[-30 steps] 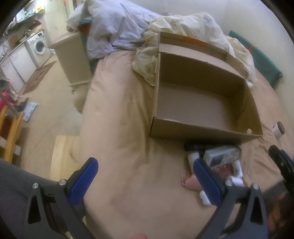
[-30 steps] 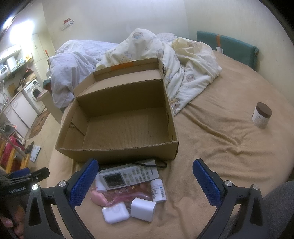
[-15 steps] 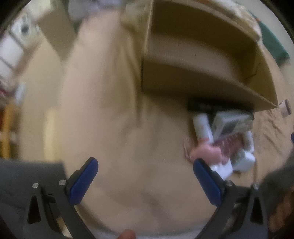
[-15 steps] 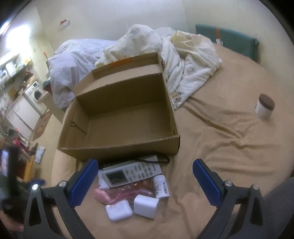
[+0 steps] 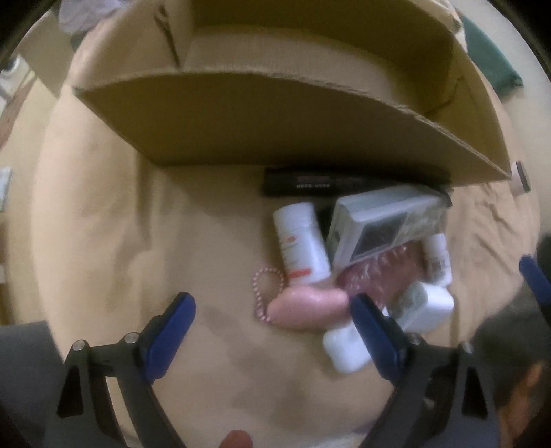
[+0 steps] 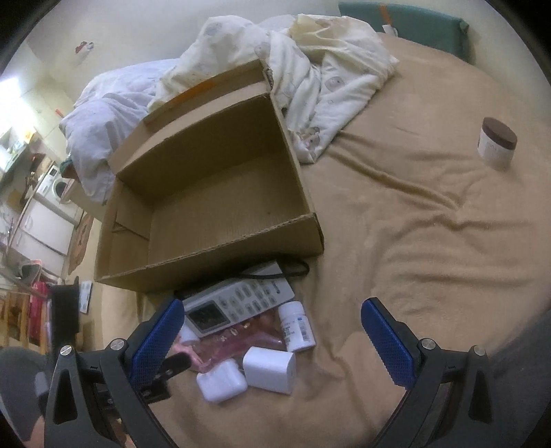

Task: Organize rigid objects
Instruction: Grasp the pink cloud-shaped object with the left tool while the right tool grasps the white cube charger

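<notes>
A wide bed covered in a tan blanket (image 6: 430, 241) fills the room. A rumpled cream and pale-blue duvet (image 6: 310, 79) is heaped at twelve o'clock, and a green cushion (image 6: 413, 17) sits against the wall at one o'clock.

An open cardboard box (image 6: 206, 193) lies on the blanket left of centre, its floor bare, its near wall facing the person.

The right gripper (image 6: 272, 336) hangs low at six o'clock in its own view, blue-padded jaws spread wide with nothing between them. The left gripper (image 5: 272, 318) hovers close over the blanket, its jaws just as wide apart and holding nothing; its right pad sits just in front of the small pile.

That pile of rigid objects lies on the blanket just outside the box's near wall, toward six o'clock. A grey-white remote control (image 6: 237, 303) with a small screen lies on top, tilted. A black flat case (image 5: 344, 181) rests against the box wall. A pink translucent pouch (image 6: 248, 336) lies under the remote. A white pill bottle (image 5: 301, 237) lies on its side at the pile's nine o'clock; a smaller labelled bottle (image 6: 296, 325) lies at its three o'clock. A white charger cube (image 6: 270, 368) and a white earbud case (image 6: 220, 380) sit side by side at the near edge. A pink oval charm (image 5: 306, 308) with a red-and-white cord loop (image 5: 265, 289) lies beside the large bottle.

Well apart, at two o'clock, a cream jar with a brown lid (image 6: 496, 141) stands upright.
</notes>
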